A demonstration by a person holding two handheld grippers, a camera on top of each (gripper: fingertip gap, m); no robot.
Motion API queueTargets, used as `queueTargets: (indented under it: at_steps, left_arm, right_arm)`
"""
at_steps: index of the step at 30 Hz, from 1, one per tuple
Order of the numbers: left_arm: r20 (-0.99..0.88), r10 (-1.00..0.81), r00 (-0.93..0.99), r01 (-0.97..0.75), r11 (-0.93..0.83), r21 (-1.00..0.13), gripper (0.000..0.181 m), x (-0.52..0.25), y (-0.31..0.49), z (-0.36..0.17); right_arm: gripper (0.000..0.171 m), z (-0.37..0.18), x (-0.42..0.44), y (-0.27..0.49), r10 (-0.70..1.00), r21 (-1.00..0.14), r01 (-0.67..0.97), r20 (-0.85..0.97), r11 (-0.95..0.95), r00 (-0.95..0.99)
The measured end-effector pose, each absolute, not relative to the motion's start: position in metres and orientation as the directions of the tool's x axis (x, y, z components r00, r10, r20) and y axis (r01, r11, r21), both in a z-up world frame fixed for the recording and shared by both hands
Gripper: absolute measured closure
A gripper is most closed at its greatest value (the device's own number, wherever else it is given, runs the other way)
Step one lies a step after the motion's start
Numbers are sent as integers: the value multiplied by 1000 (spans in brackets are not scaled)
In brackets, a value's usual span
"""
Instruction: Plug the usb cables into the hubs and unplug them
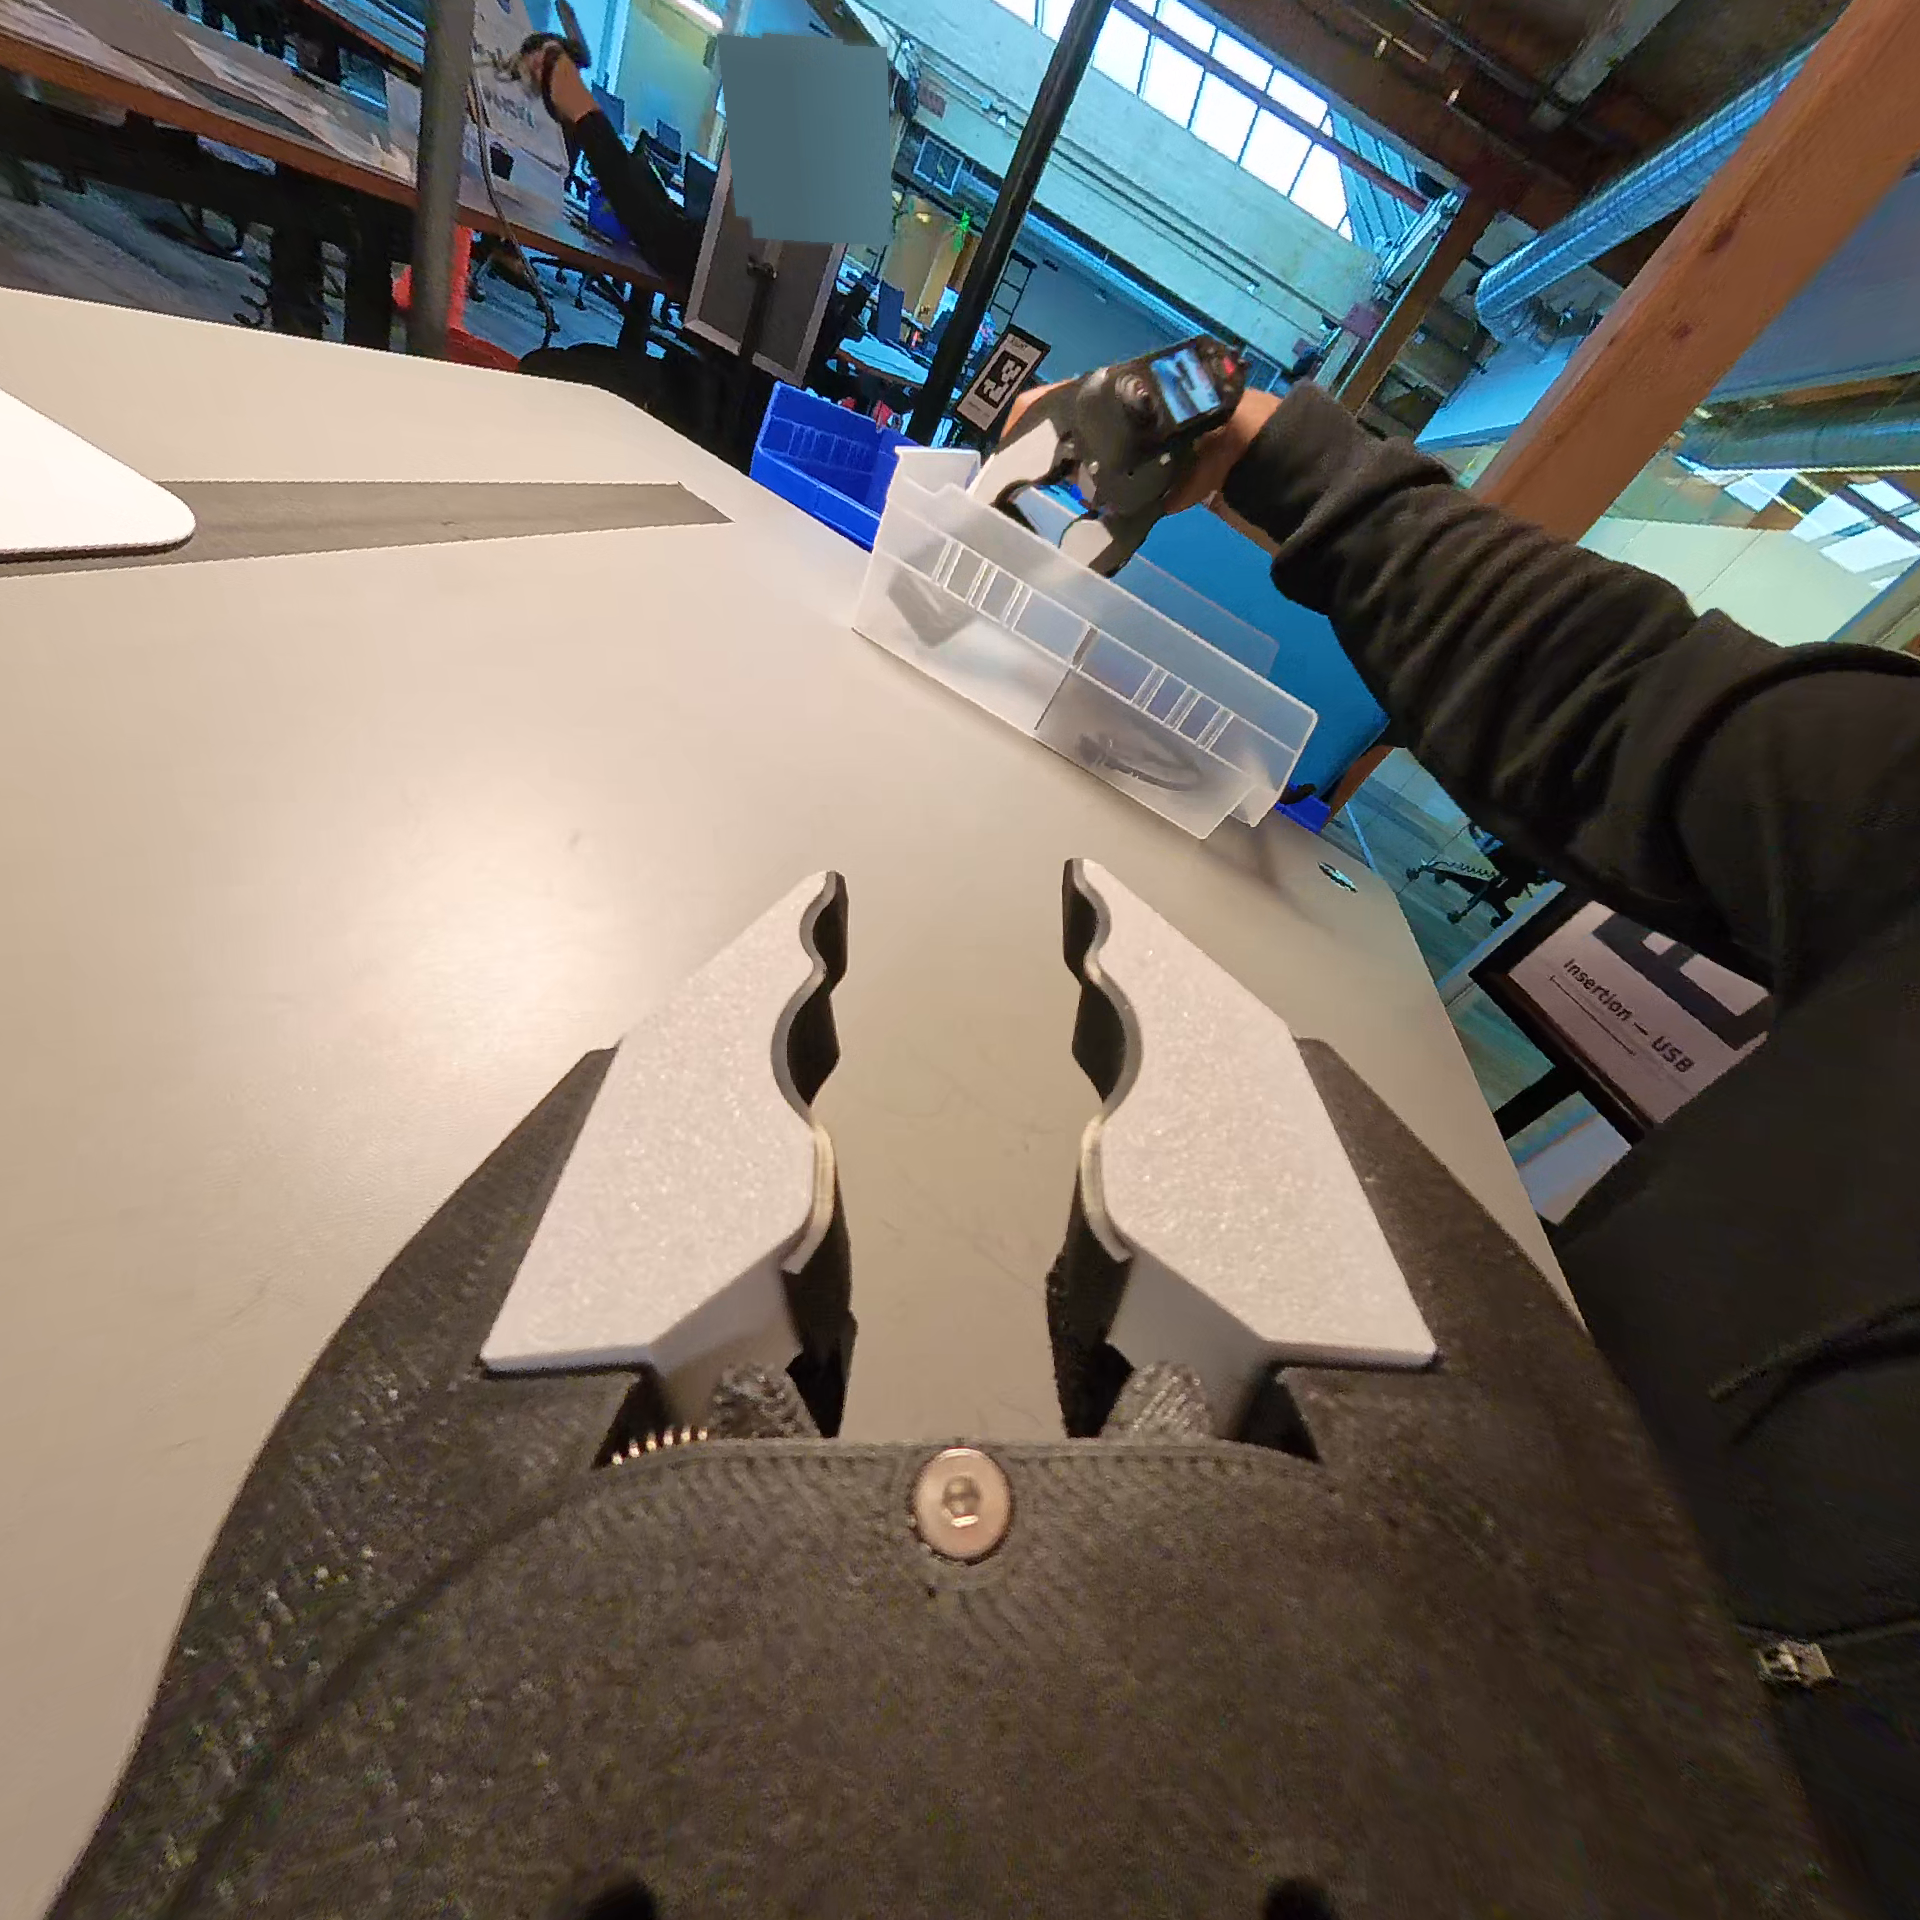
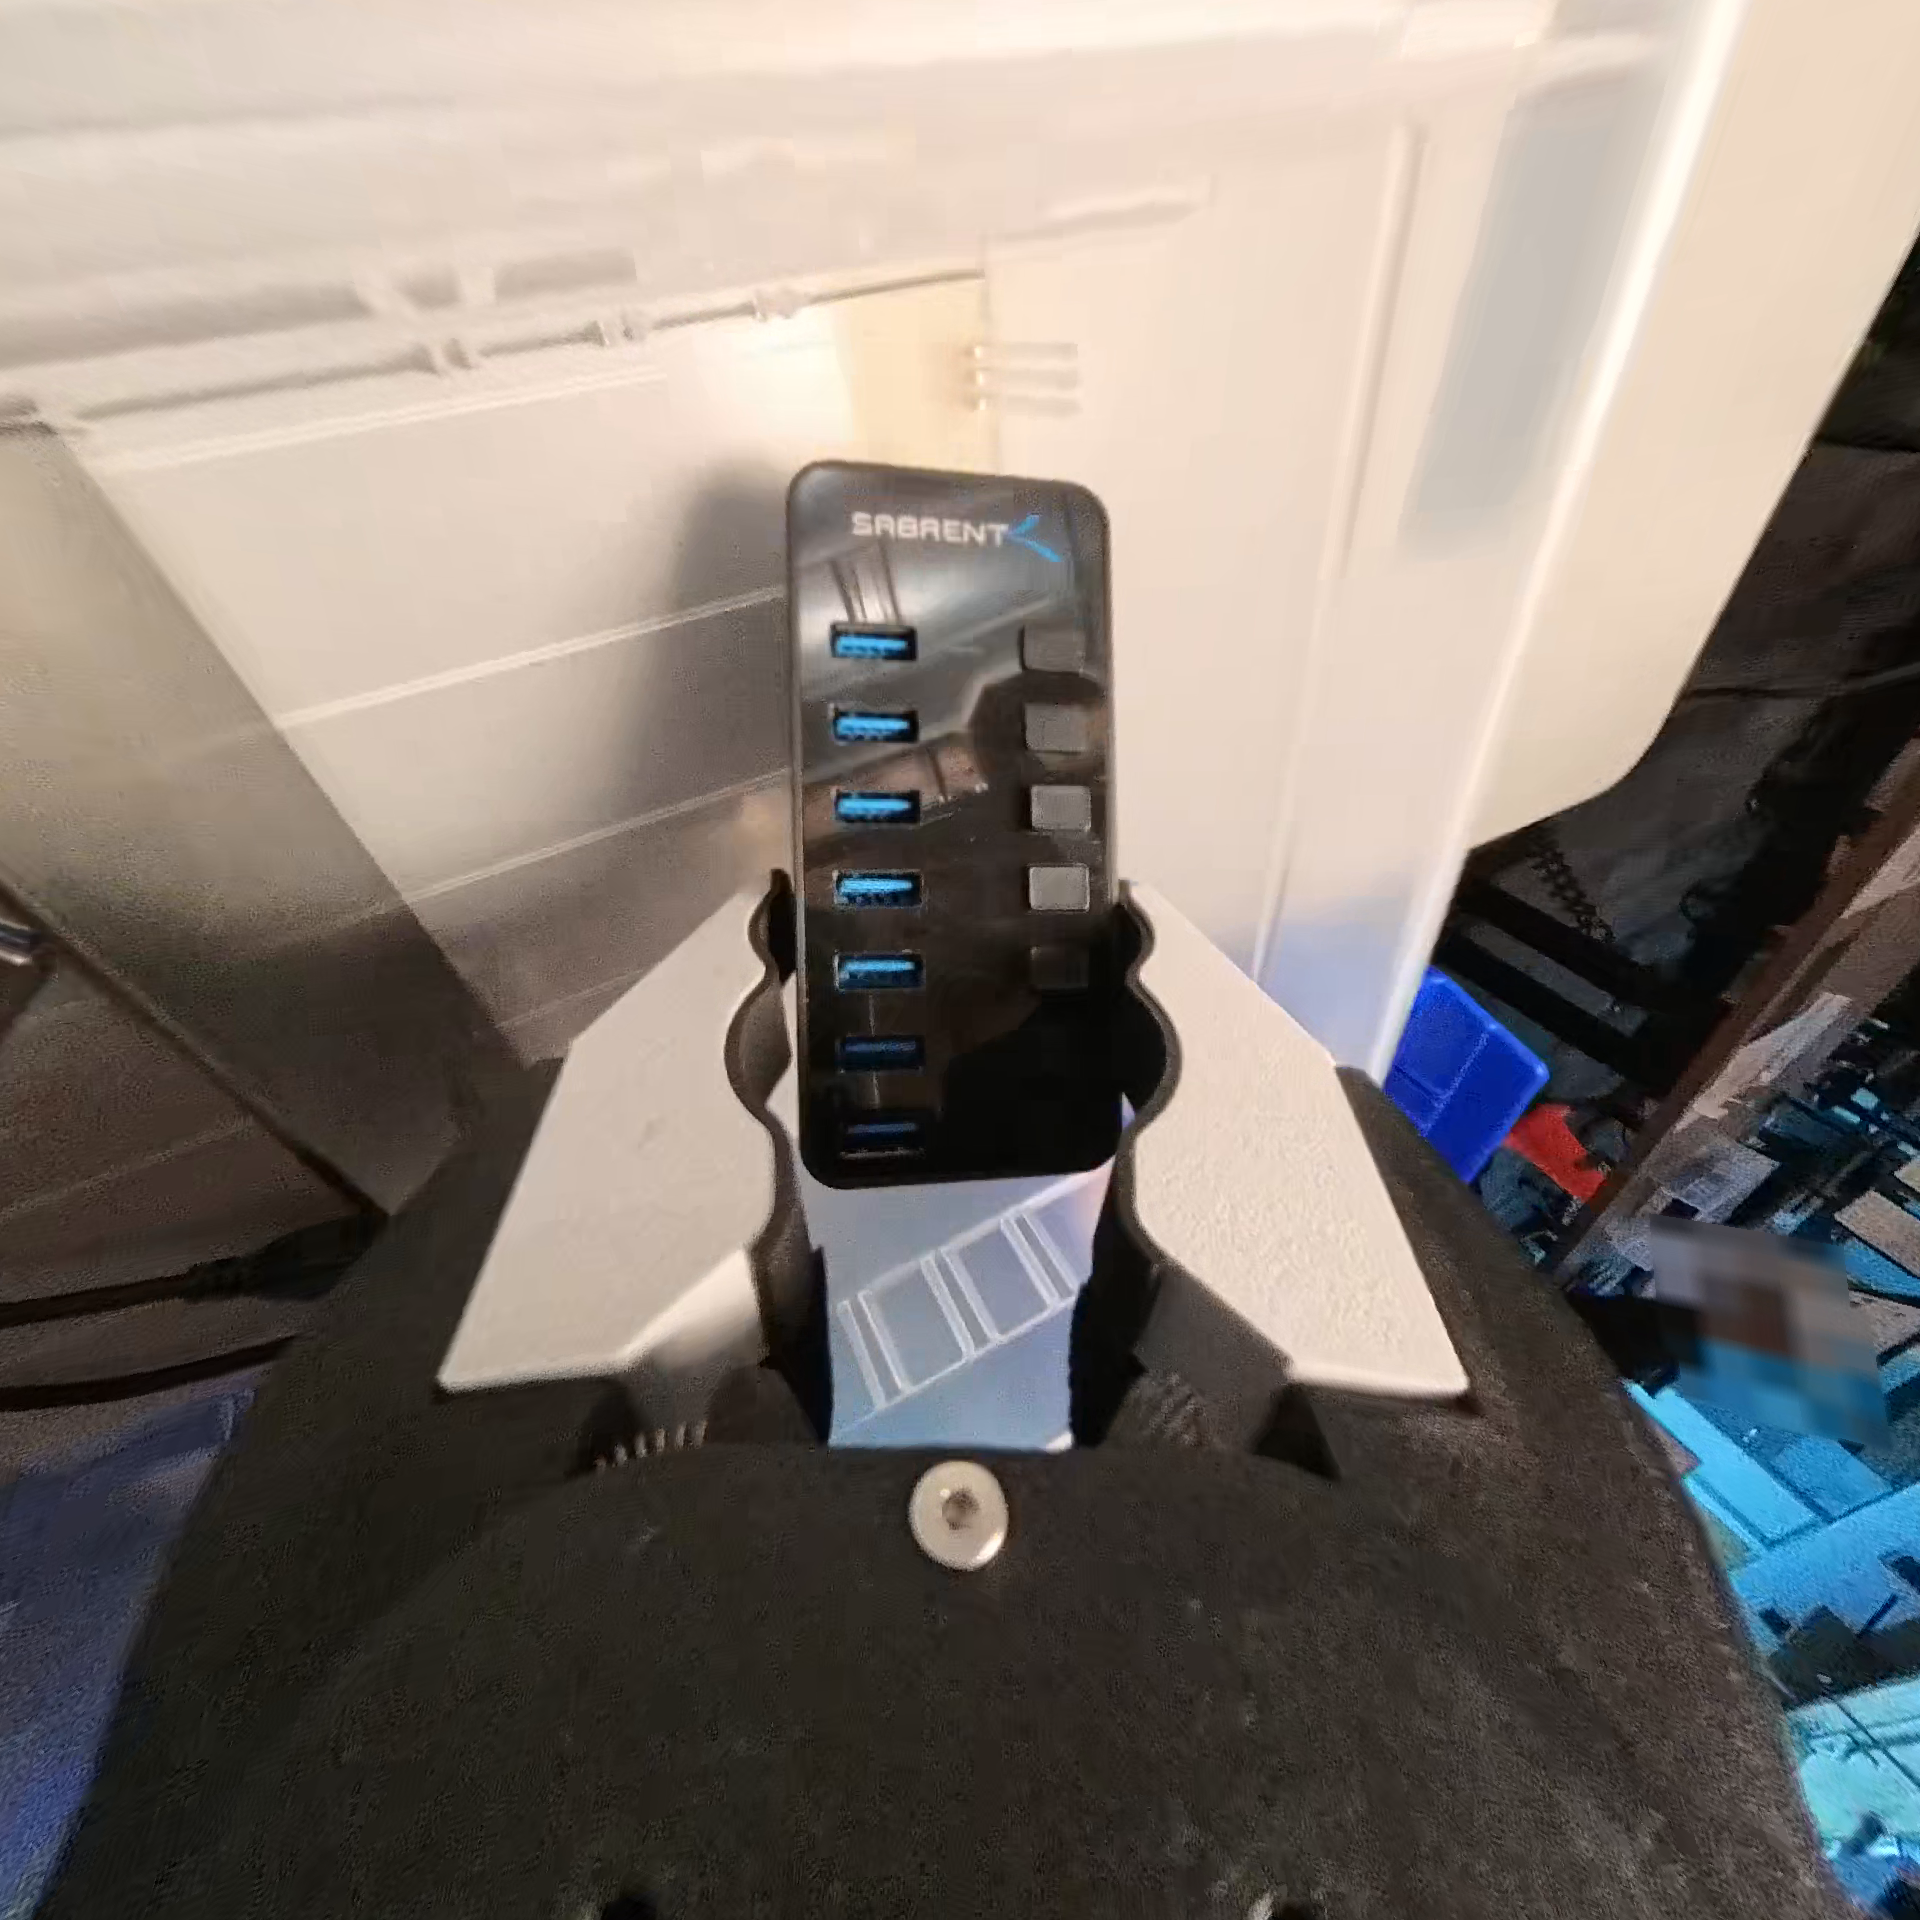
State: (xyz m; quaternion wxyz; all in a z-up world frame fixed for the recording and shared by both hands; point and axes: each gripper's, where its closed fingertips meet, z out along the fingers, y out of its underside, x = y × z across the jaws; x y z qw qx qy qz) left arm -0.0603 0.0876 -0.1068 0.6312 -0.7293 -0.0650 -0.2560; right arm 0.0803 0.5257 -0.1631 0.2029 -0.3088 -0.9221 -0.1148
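My right gripper (image 2: 951, 894) is shut on a black USB hub (image 2: 951, 727) with a row of blue ports and a row of grey buttons. It holds the hub's lower half by the two long sides, inside a translucent plastic bin (image 2: 520, 623). In the left wrist view the right gripper (image 1: 1049, 509) reaches down into the far end of that bin (image 1: 1091, 644), held by a hand in a dark sleeve. A dark cable (image 1: 1138, 753) lies in the bin's near compartment. My left gripper (image 1: 951, 883) is open and empty, low over the grey table (image 1: 416, 831).
A white pad (image 1: 73, 488) and a grey strip (image 1: 447, 509) lie at the far left of the table. Blue bins (image 1: 821, 457) stand behind the translucent bin. A black pole (image 1: 1018, 197) and a wooden post (image 1: 1714, 260) rise beyond the table's far edge. Spacing between my two grippers at the tips: around 45 cm.
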Motion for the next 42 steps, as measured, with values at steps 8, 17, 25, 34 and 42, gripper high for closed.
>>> queueTargets:
  at_steps: [8, 17, 25, 34, 42]
  left_arm:
    - [450, -238, 860, 408, -208, -889, 137, -57, 88, -108]
    - [437, -251, 864, 385, -231, -894, 137, -49, 89, -110]
    - [380, -224, 897, 325, -248, -913, 137, -45, 91, -113]
    - [133, -93, 987, 98, -313, -945, 137, -55, 93, -131]
    - [10, -65, 998, -15, -364, -931, 137, -60, 91, -141]
  right_arm:
    - [110, -188, 79, 542, 516, 212, 610, 368, 764, -774]
    - [98, -169, 83, 556, 508, 220, 662, 486, 716, -711]
    - [104, -53, 53, 500, 538, -146, 694, 748, 705, -389]
    - [114, -116, 28, 231, 816, -611, 561, 285, 559, -502]
    - [115, -199, 38, 112, 738, -714, 480, 77, 510, -670]
